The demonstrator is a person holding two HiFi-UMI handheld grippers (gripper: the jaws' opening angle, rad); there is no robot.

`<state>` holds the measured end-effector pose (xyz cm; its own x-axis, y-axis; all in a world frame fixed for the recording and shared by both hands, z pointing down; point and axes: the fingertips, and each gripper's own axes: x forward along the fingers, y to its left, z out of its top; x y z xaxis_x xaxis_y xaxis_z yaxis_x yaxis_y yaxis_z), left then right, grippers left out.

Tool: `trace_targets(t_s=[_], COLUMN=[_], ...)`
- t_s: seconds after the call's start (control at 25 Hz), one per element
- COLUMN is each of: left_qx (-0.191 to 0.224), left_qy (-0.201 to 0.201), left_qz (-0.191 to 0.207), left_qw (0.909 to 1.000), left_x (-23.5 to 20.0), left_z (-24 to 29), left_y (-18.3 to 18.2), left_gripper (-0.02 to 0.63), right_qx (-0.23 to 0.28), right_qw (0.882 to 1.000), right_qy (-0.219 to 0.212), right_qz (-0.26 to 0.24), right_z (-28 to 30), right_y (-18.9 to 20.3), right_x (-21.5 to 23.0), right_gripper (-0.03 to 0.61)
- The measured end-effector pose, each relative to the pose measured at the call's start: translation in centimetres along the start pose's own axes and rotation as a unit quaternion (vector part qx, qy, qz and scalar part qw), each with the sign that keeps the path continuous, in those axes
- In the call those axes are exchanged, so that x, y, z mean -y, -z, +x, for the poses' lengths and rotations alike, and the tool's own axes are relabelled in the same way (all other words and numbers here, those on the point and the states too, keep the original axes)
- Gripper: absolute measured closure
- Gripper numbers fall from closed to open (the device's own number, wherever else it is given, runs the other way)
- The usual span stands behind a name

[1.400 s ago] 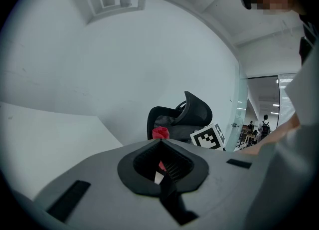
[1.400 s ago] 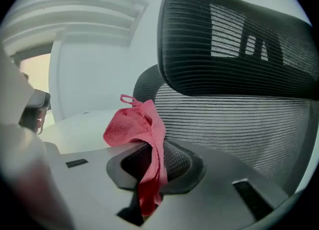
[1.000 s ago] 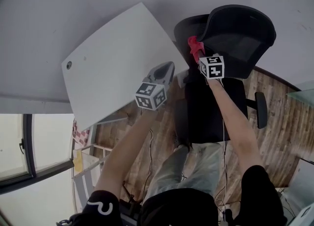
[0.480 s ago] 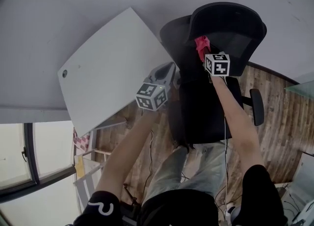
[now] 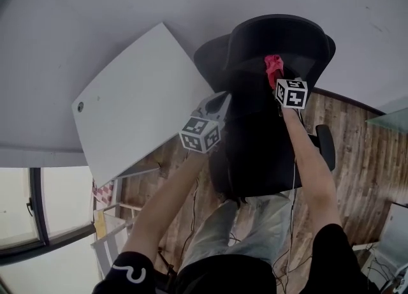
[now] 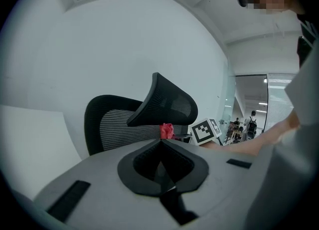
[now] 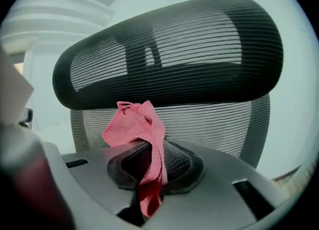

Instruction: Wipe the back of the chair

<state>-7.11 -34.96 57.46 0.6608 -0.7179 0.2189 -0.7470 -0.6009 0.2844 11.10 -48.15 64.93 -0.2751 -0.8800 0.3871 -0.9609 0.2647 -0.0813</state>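
Note:
A black mesh office chair point(image 5: 268, 133) stands in front of me, its headrest point(image 5: 280, 37) at the top. In the right gripper view the mesh back point(image 7: 209, 124) and headrest point(image 7: 169, 49) fill the frame. My right gripper point(image 5: 275, 73) is shut on a red cloth point(image 5: 274, 66), which sticks out of the jaws point(image 7: 137, 129) close to the mesh just below the headrest. My left gripper point(image 5: 220, 101) is shut with nothing in it, held left of the chair; from it I see the chair point(image 6: 129, 124), the cloth point(image 6: 166, 130) and the right gripper's marker cube point(image 6: 204, 131).
A white table top point(image 5: 134, 108) lies left of the chair, close to my left gripper. A chair armrest point(image 5: 326, 146) juts out on the right. Wooden floor point(image 5: 363, 159) shows beyond it. People point(image 6: 248, 122) stand far off in the left gripper view.
My right gripper with the cloth has moved rightward across the chair's back below the headrest. The left gripper has kept about the same place beside the table.

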Motion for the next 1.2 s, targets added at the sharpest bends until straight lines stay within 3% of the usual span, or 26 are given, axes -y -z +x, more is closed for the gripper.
trace_targets(t_s=[0.64, 1.2], left_qx=[-0.019, -0.028], left_qy=[0.057, 0.083], left_qz=[0.043, 0.044], left_qw=[0.9973, 0.9952], left_x=[5.1, 8.4], left_z=[7.7, 12.6], left_y=[-0.5, -0.4], left_gripper=[0.589, 0.589], right_qx=[0.000, -0.005], right_qw=[0.997, 0.992], right_qy=[0.072, 0.120], right_qz=[0.019, 0.048], right_z=[-2.8, -4.9], right_y=[0.0, 0.7], right_x=[12.6, 20.7], right_gripper=[0.508, 0.508])
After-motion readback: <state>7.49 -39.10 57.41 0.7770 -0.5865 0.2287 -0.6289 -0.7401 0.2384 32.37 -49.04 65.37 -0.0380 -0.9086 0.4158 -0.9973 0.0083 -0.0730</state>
